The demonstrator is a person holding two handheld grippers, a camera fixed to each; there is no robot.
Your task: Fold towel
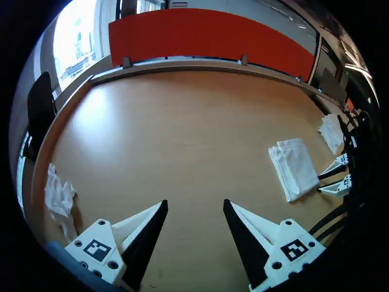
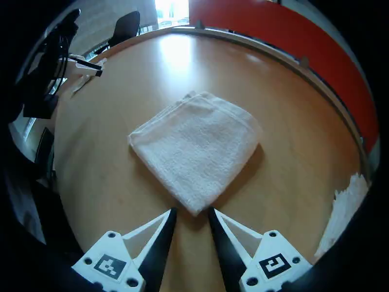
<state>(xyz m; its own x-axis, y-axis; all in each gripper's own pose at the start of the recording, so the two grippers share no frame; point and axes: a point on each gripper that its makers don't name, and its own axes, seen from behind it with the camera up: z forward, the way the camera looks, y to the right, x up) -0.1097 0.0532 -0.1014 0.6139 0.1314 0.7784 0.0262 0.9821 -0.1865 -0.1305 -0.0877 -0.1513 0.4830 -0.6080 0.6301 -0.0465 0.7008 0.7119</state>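
Folded white towel (image 2: 197, 146) lies flat on the table (image 2: 301, 146), near corner at the right gripper's (image 2: 192, 219) parted, empty fingers; left gripper (image 1: 194, 214) also spread empty; further tidying probably needs gentle, edge-aligned nudges.

White towel (image 2: 197, 146), folded square, flat

Three towels (image 1: 291, 168) (image 1: 58, 197) (image 1: 333, 132), two grippers (image 1: 195, 202) (image 2: 192, 210).

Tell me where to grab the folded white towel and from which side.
Probably best: take the folded towel by its near corner, which points straight between the open fingers of the right gripper. Come in low along the table from that side; the layers there lie stacked and flat.
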